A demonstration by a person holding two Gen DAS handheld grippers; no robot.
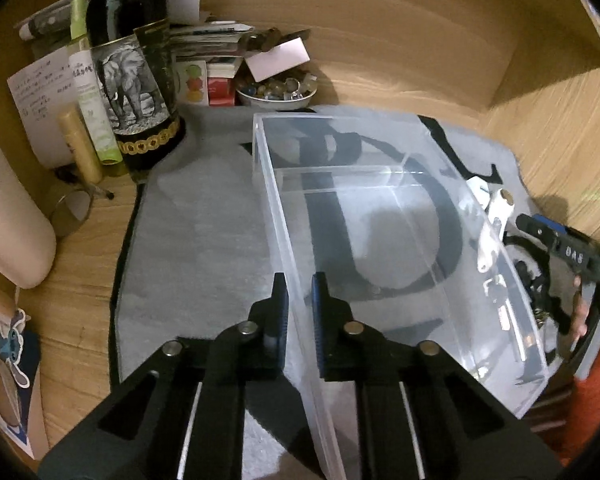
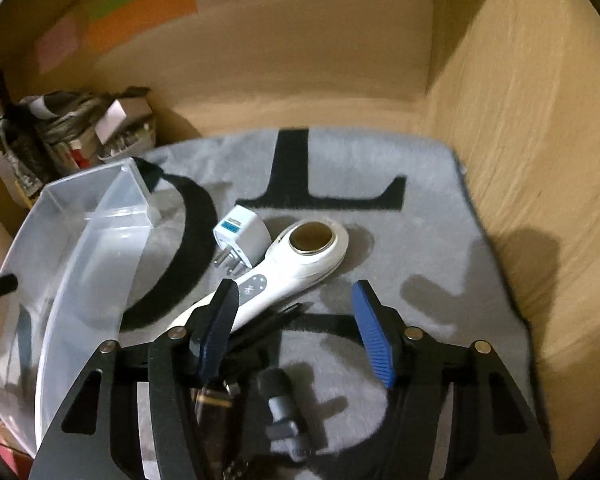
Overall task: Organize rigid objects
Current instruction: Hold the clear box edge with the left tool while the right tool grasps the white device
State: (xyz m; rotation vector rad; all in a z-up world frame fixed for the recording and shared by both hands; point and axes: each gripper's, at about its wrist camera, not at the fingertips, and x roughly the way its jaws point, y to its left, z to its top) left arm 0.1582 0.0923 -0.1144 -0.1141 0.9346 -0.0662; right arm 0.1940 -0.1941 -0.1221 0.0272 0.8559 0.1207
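A clear plastic bin [image 1: 276,208] stands on a grey mat, and nothing lies inside it. My left gripper [image 1: 300,308] is shut on the bin's left wall, one finger outside and one inside. In the right wrist view the bin [image 2: 80,240] sits at the left. Beside it lie a white handheld device [image 2: 300,256] with a round gold face and a white plug adapter [image 2: 240,236]. My right gripper [image 2: 296,320] hangs open over the device's handle, its left finger [image 2: 220,320] right at the handle. A grey cylinder [image 2: 280,404] and a brown item [image 2: 212,400] lie under it.
The grey mat [image 1: 204,220] bears big black letters. A dark bottle with an elephant label [image 1: 132,80], tubes, papers and a bowl of glass stones [image 1: 276,92] crowd the back left. Wooden walls [image 2: 520,120] close off the back and right. A hand [image 1: 580,316] shows at the right.
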